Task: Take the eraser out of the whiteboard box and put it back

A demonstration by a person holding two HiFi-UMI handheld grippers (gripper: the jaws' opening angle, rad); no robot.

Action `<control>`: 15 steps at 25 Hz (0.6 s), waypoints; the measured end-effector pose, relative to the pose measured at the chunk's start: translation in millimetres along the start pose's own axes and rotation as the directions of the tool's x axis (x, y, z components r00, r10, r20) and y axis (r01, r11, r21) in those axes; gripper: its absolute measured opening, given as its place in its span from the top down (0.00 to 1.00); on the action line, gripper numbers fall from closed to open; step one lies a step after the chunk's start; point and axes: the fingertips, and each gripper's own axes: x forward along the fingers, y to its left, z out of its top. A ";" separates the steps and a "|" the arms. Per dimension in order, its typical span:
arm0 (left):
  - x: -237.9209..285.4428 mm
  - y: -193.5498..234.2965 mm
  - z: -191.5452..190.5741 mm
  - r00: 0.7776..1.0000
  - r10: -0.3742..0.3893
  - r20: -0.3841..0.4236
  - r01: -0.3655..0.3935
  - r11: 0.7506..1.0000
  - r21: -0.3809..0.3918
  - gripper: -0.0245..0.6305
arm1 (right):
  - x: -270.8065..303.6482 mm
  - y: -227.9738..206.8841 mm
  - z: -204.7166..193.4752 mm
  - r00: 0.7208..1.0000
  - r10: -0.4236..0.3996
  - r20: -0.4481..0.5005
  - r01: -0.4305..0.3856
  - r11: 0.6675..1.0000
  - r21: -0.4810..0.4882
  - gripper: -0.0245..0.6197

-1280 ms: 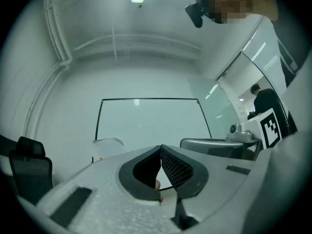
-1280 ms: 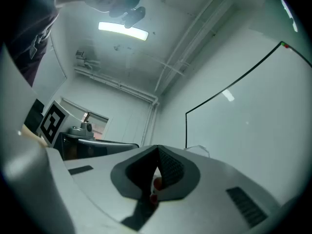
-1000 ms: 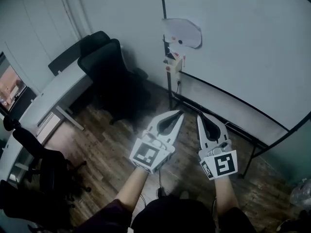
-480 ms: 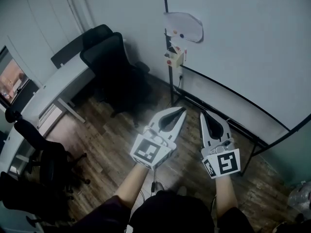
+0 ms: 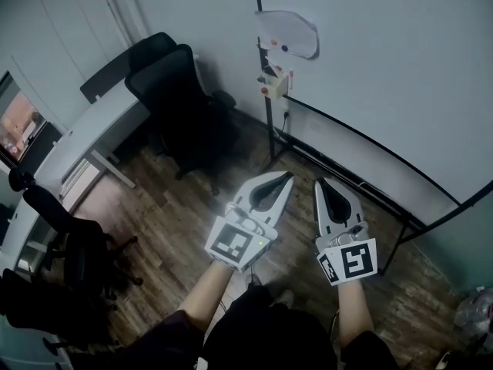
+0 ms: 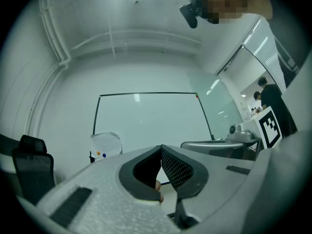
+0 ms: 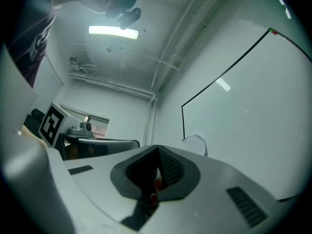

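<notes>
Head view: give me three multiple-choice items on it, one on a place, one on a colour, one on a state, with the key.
1. Where is the whiteboard box?
A) at the whiteboard's left edge, under the paper sheet
B) on a desk
C) on the floor
2. The office chair nearest the whiteboard is:
A) red
B) black
C) white
3. The left gripper and right gripper are:
A) both open
B) both shut, empty
C) shut on an eraser
Key: A, it hangs at the frame; B, dark seat and back; B, jaw tips meet.
</notes>
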 end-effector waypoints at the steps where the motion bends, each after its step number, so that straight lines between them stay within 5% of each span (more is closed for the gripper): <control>1: 0.9 3.4 -2.5 1.000 -0.001 -0.005 0.001 1.000 -0.003 0.95 | 3.0 1.0 -3.3 1.000 0.001 -0.005 -0.001 1.000 0.001 0.96; 15: 34.8 111.9 -57.1 0.999 -0.023 -0.034 0.022 0.999 -0.031 0.95 | 105.3 -17.7 -59.5 0.996 -0.065 -0.067 0.066 0.998 0.001 0.95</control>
